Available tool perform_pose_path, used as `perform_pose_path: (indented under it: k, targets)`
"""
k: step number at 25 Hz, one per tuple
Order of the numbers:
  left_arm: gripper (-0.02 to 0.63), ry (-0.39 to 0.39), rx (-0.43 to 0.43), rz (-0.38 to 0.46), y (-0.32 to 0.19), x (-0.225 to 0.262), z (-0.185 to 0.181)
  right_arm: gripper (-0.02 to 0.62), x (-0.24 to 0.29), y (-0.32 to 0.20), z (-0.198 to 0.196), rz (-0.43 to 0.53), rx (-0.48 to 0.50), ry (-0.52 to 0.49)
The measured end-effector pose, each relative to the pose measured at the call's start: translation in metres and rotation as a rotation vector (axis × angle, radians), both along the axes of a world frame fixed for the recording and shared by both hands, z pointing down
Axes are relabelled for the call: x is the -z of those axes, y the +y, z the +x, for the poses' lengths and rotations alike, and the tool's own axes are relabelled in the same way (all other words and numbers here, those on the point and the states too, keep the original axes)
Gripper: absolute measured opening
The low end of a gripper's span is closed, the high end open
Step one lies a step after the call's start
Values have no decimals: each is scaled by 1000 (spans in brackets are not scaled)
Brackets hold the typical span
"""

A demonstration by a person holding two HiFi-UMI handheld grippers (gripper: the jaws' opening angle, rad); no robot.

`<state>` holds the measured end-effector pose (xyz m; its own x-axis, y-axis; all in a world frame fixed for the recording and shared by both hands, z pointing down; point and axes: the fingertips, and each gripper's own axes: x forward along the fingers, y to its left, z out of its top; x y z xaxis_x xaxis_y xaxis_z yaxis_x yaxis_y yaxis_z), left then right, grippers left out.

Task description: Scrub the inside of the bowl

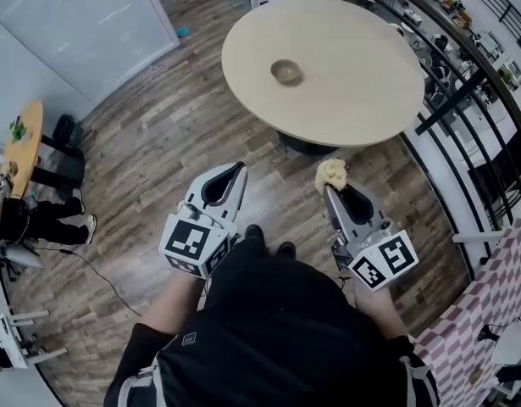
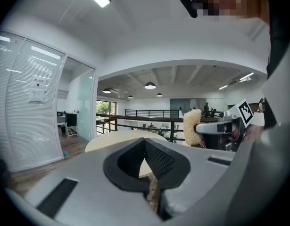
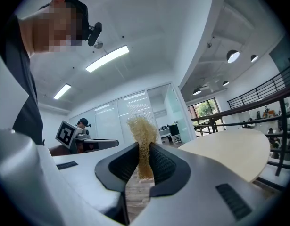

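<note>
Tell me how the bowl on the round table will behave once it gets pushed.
The bowl looks small and shallow, so it is probably light. It stands alone on the smooth round table, so it would likely slide rather than tip unless steadied. It is too small in view to tell its material.

Nothing written can be read. A paper notice (image 2: 37, 89) hangs on the glass wall (image 2: 22, 126) at the far left, its print too small to make out.
</note>
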<state>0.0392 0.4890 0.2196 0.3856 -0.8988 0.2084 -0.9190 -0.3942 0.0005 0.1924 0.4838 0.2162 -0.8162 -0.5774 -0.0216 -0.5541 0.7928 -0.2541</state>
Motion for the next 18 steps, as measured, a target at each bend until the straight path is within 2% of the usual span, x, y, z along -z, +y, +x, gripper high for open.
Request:
perform_pose_path:
  k: [12, 18]
  targets:
    - [8, 35, -17, -11, -103, -24, -13, 74, -12, -97, -19, -19, -11, 31]
    - [8, 39, -34, -22, -179, -27, -48, 74, -11, -175, -57, -23, -22, 45]
